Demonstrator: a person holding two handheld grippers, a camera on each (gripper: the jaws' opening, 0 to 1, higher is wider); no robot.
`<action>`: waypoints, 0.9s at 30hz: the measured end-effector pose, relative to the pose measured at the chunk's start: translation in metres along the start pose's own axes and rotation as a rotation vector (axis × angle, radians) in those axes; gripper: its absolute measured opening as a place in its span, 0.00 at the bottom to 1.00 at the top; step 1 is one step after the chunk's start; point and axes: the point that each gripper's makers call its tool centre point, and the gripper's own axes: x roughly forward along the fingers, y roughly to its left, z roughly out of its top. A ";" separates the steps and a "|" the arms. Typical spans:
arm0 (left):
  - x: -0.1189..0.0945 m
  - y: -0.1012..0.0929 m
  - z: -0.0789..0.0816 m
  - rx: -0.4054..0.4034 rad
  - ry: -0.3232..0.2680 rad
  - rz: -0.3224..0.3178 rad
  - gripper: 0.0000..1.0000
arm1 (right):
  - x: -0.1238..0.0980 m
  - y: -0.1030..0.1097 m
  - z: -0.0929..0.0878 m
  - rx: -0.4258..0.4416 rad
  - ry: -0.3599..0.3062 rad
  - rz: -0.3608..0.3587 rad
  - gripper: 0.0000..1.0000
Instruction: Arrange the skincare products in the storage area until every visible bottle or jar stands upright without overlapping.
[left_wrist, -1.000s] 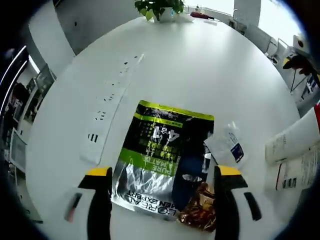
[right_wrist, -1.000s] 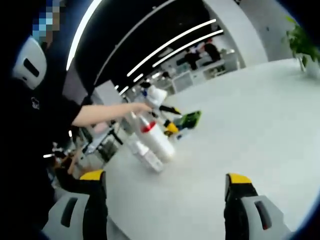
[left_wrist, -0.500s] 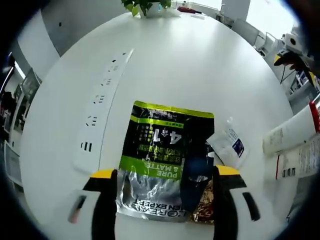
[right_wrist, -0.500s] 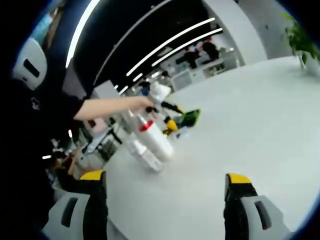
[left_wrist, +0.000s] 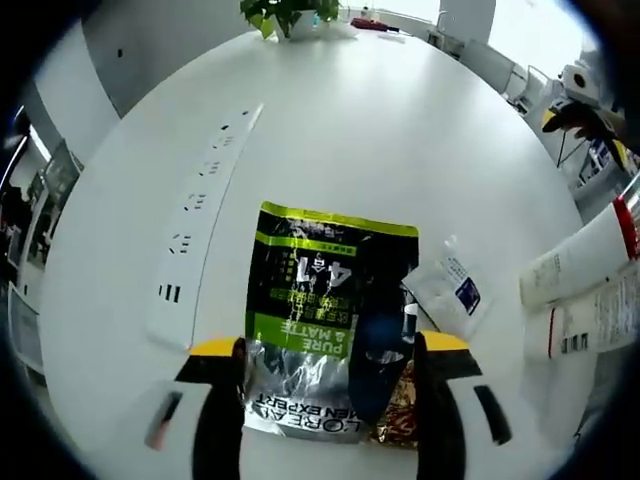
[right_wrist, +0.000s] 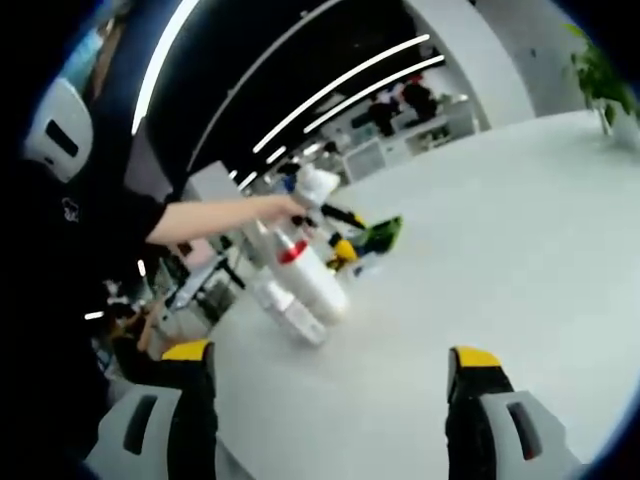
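Left hand-held gripper (left_wrist: 330, 400), jaws spread, straddles the flat L'Oreal sachet (left_wrist: 325, 320) on the white tabletop (left_wrist: 400, 140); a small sachet (left_wrist: 450, 295) and white tubes (left_wrist: 580, 265) lie right. Right hand-held gripper (right_wrist: 325, 400) hangs spread, empty. Likely next: pinching the sachet.

The right gripper (right_wrist: 325, 400) hangs with jaws wide apart over a white table (right_wrist: 500, 260). Two white tubes (right_wrist: 305, 290) lie side by side near its far-left edge. A person's arm (right_wrist: 215, 220) reaches above them.
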 end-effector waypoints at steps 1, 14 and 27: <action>0.000 0.000 0.000 0.001 0.002 -0.002 0.68 | 0.000 0.000 0.000 0.003 -0.002 0.001 0.93; -0.005 -0.001 0.005 -0.010 -0.024 -0.006 0.35 | 0.001 0.000 0.000 0.009 -0.005 0.001 0.93; -0.023 0.001 0.011 -0.024 -0.044 0.016 0.27 | -0.001 0.002 0.011 -0.005 -0.016 0.002 0.92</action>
